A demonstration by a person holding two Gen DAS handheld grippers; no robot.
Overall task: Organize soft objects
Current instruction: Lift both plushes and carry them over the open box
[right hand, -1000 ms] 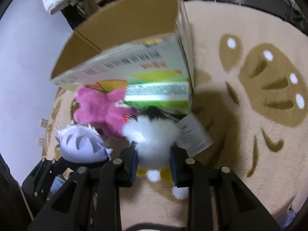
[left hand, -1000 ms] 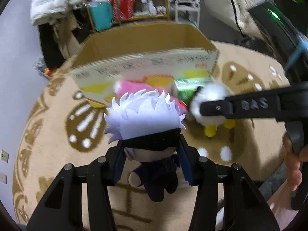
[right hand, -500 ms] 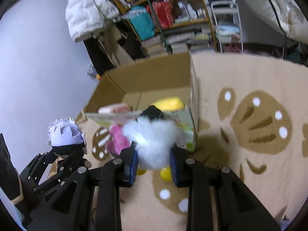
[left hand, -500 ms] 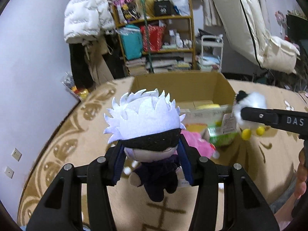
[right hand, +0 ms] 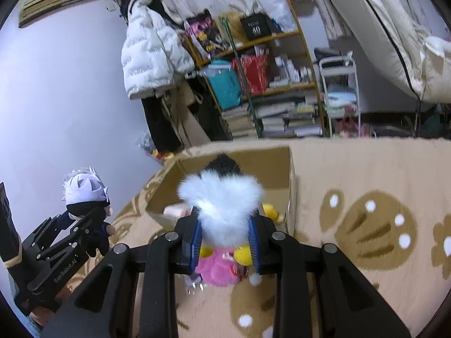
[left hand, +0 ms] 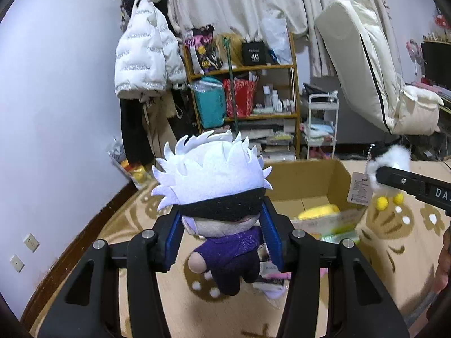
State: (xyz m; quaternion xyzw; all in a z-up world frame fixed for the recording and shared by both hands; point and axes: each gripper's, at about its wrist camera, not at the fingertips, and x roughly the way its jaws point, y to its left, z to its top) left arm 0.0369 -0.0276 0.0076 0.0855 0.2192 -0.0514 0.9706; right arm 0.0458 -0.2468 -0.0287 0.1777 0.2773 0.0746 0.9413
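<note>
Two claws aloft before the cardboard box (right hand: 291, 186) rim, left claw (left hand: 221, 235) pinching spiky-haired doll (left hand: 217, 194), right claw (right hand: 225, 232) pinching fluffy white plush (right hand: 222, 200).

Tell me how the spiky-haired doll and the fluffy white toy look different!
The spiky-haired doll is a little person with flat white felt spikes, a black blindfold and a purple outfit; the fluffy white toy is a fuzzy puff with a black top and yellow feet. The doll sits in the left gripper, the fluffy toy in the right gripper. The fluffy toy carries a paper tag. Both are soft, held up off the carpet near the cardboard box.
</note>
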